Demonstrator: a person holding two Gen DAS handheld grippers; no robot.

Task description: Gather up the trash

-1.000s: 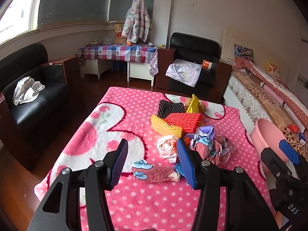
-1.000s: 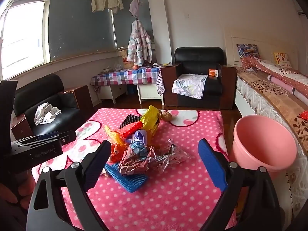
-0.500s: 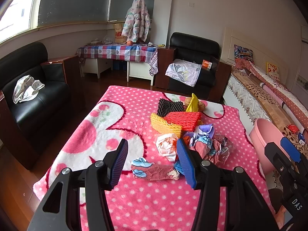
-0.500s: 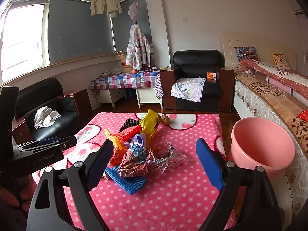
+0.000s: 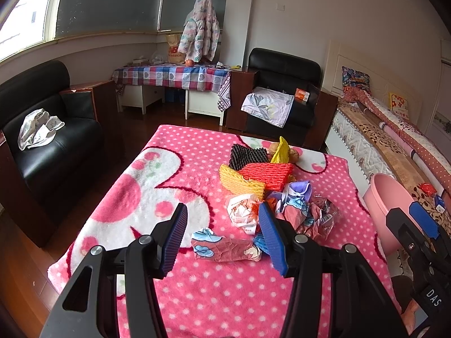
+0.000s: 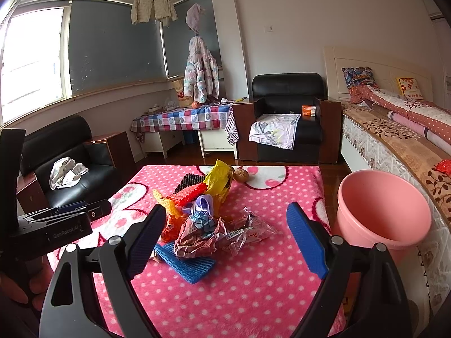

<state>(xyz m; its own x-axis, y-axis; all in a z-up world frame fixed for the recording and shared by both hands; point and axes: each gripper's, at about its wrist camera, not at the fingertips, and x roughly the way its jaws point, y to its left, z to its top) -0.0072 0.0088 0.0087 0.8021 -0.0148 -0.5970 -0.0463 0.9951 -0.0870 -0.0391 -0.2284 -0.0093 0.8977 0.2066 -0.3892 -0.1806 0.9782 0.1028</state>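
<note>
A pile of trash lies on the pink dotted blanket [image 5: 197, 290]: a flat crumpled wrapper [image 5: 225, 248], a white crumpled wrapper [image 5: 243, 211], yellow [image 5: 239, 183], red [image 5: 267, 173] and black [image 5: 248, 155] foam nets, a yellow bag [image 6: 220, 177], a clear wrapper [image 6: 248, 231] and a blue foam net [image 6: 186, 262]. My left gripper [image 5: 222, 236] is open, above and just short of the flat wrapper. My right gripper [image 6: 222, 242] is open wide and empty, above the near side of the pile. A pink bucket [image 6: 383, 211] stands right of the table.
A bed [image 6: 394, 140] runs along the right, close behind the bucket. Black armchairs stand at the left [image 5: 48, 140] and at the far end [image 6: 287, 118]. A checked table [image 6: 183, 118] stands at the back. Two potatoes [image 5: 293, 155] lie beyond the pile.
Both grippers have pulled back and risen slightly from the pile, so the trash looks a little farther off. Their jaws have stayed open. Nothing on the blanket has moved.
</note>
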